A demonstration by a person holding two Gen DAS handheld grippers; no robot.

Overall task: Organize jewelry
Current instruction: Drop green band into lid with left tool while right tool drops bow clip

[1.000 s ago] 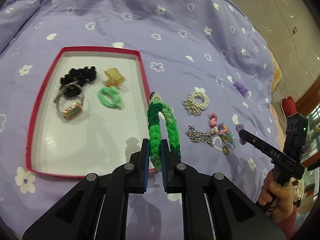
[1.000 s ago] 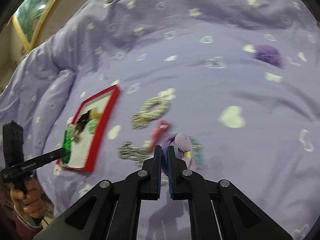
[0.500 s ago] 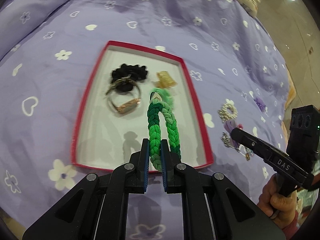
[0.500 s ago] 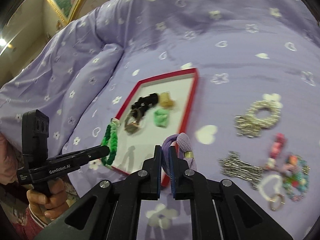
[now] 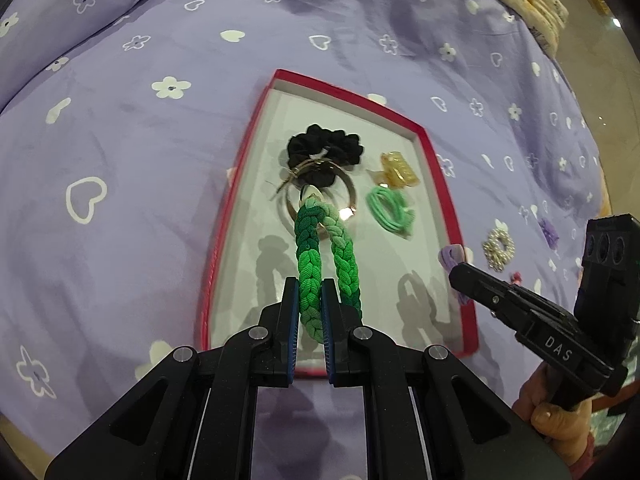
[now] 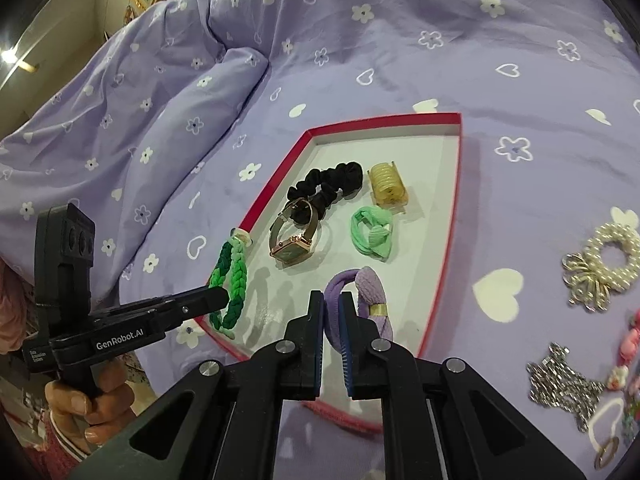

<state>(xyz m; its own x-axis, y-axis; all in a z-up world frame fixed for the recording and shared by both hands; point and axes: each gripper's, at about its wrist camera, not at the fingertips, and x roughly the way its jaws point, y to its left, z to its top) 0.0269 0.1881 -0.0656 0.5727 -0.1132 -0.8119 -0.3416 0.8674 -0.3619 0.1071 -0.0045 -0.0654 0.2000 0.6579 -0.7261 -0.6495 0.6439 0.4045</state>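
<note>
A red-rimmed tray with a white floor is lying on the lilac flowered bedspread. Inside it are sitting a black scrunchie, a rose-gold watch, an amber hair claw and a mint green hair tie.

The left hand-held gripper is pinching a braided green bracelet, its fingers narrowed onto one strand; the loop is hanging over the tray's near left part, shading from dark to pale green.

The right hand-held gripper is clamping a lilac hair tie with a small gold band, fingers nearly closed on the cord, and is hovering above the tray's near edge.

On the bedspread to the right of the tray are resting a pearl scrunchie, a silver chain and some pink charms at the frame edge.
</note>
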